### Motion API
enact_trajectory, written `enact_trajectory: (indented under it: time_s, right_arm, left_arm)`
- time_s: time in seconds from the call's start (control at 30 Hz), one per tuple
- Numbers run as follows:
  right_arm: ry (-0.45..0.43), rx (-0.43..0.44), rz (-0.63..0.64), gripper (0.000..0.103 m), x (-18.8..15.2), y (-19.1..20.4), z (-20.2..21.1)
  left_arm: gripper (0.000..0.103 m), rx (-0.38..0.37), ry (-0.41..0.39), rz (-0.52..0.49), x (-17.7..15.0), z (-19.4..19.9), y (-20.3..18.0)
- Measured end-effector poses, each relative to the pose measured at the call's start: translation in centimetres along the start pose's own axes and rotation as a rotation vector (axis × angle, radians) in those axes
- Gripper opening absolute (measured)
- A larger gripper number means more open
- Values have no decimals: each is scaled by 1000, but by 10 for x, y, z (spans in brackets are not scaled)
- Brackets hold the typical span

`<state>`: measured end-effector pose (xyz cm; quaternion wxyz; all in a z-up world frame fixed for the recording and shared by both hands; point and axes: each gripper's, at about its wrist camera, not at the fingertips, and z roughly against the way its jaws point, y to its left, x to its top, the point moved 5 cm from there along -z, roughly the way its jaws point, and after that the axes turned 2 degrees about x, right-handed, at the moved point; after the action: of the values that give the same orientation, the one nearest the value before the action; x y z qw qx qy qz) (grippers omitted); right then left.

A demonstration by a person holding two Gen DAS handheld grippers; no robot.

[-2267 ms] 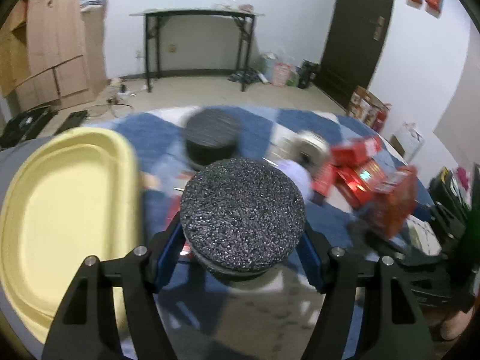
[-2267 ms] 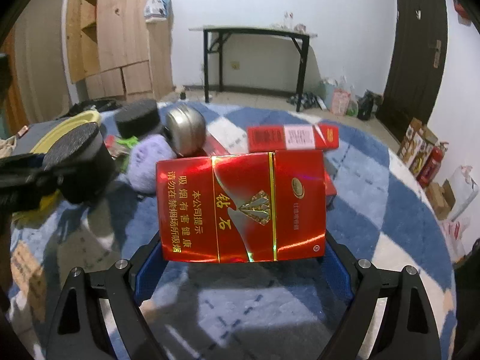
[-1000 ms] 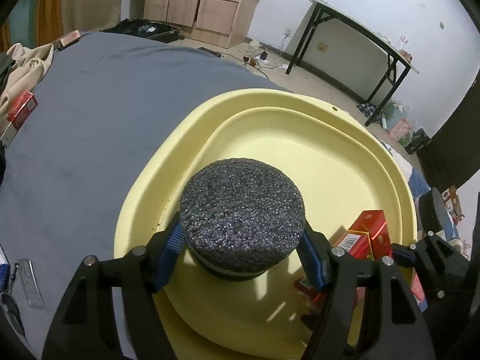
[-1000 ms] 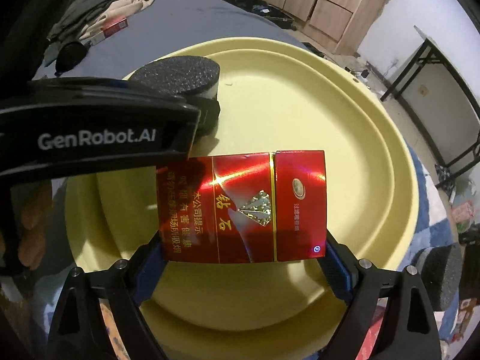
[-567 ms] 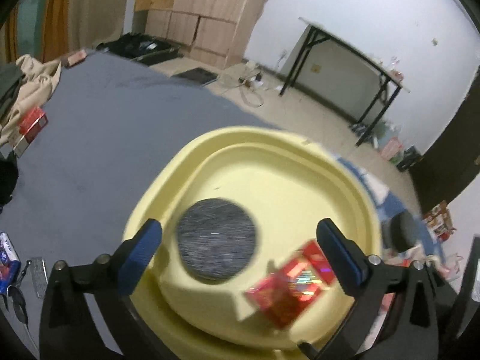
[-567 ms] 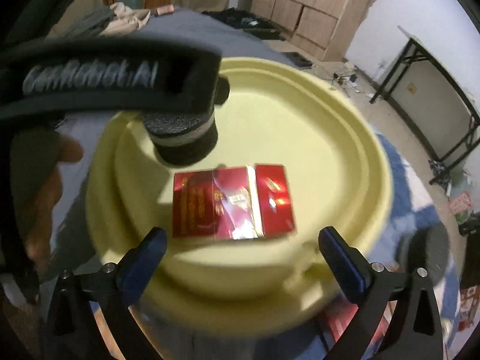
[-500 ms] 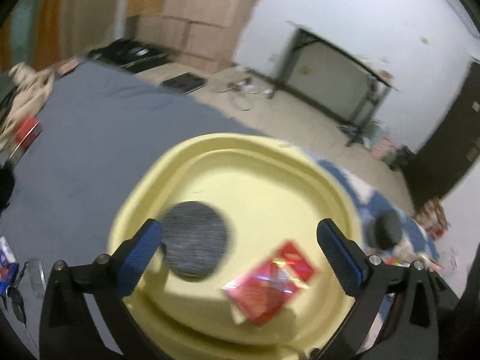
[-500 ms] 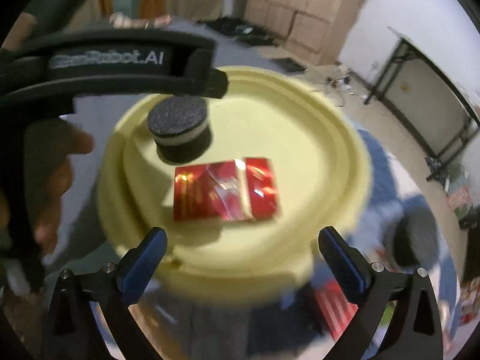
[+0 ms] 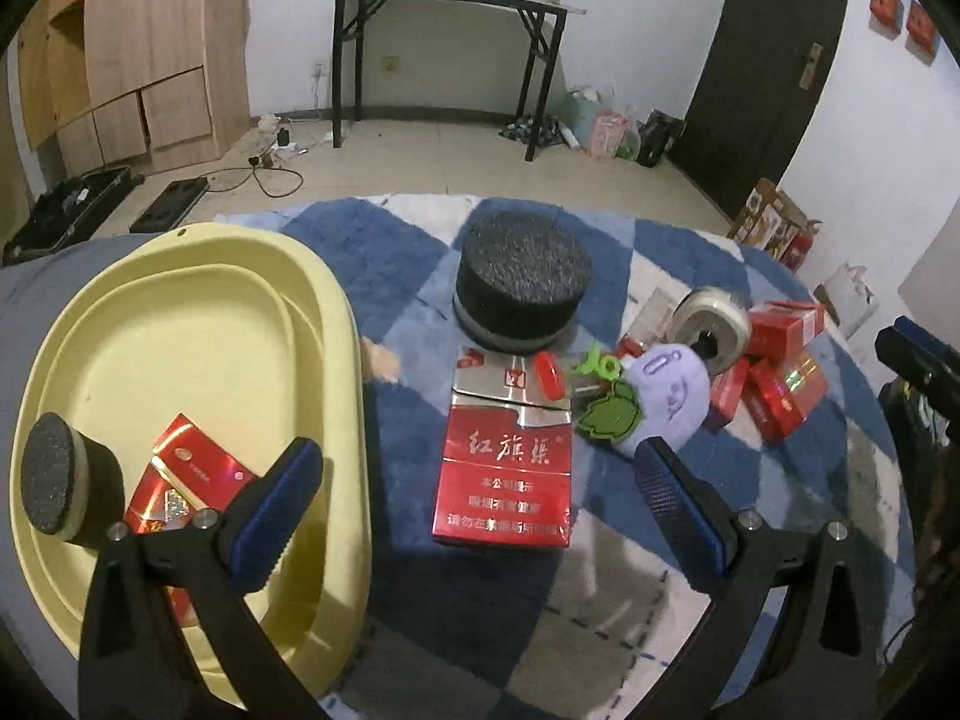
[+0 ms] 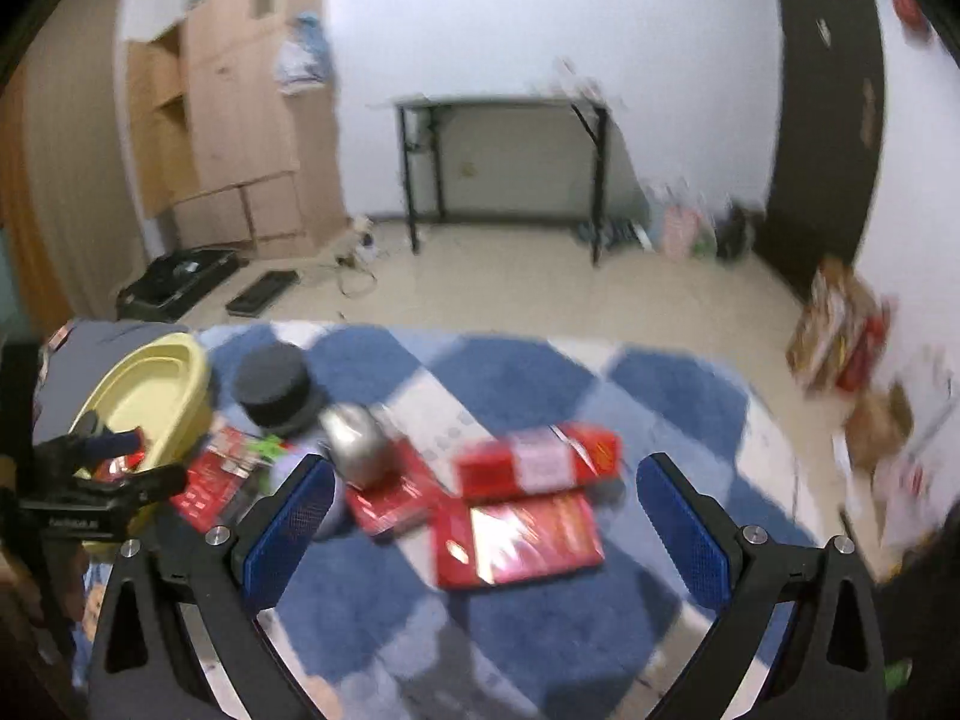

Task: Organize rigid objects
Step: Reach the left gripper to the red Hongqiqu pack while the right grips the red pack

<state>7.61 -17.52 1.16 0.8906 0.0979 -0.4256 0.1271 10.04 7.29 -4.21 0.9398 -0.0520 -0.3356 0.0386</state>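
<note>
The yellow tray (image 9: 198,312) on the left holds a black foam puck (image 9: 57,483) and a shiny red box (image 9: 186,480). My left gripper (image 9: 474,501) hangs open over the blue-and-white rug, above a red cigarette carton (image 9: 504,474). A second black foam puck (image 9: 519,288) stands behind that carton. My right gripper (image 10: 480,516) is open and empty above a pile of red boxes (image 10: 522,504); that view is blurred. The yellow tray (image 10: 150,396) and the black puck (image 10: 276,390) show at its left.
Beside the carton lie a purple plush (image 9: 666,402) with green leaves, a silver tin (image 9: 711,324) and more red boxes (image 9: 780,372). A black-legged table (image 9: 444,54), a wooden cabinet (image 9: 138,54) and a dark door (image 9: 774,60) stand behind. The other gripper (image 10: 78,510) shows at left.
Both grippers opened and left the black puck and the red box in the yellow tray. Both then swung right, away from the tray, to above the rug's objects.
</note>
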Motion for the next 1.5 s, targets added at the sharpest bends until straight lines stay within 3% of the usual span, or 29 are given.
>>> enact_trajectory:
  time_s: [0.17,0.27,0.43,0.53,0.7,0.83,1.0,1.23,1.4,1.5]
  right_arm:
    - [-3,18,34,103,1,-5,7]
    - [55,45,80,103,-17,-9,15]
    - [179,-9,136,103,-34,-14,-25]
    - [208,-32,152,103,-38,-18,-39]
    - [226,-56,139,103,-40,-29,-53]
    - [232,-68,143,103,-40,-31,-57]
    - [239,-75,144,103,-44,-29,-68]
    - [245,-65,125,103,-49,-32,-78]
    - [261,-72,118,103,-53,-35,-84]
    - [262,-76,118,103,-53,-35,-86]
  left_arm:
    - [103,30,28,23,-8,-11,8]
    - [103,26,48,11,-14,-15,3]
    - [103,51,48,-11,-15,-17,-1]
    - [103,40,42,9,-13,-14,1]
    - [103,54,20,0,-11,-9,-1]
    - [103,-16,-24,-50,-8,1,-17]
    - [103,-2,30,-74,-16,-19,-22]
    - [103,32,20,-92,-19,-25,-24]
    - [103,-24,56,-87,-23,-31,-33]
    - [103,-3,55,-97,-25,-36,-33]
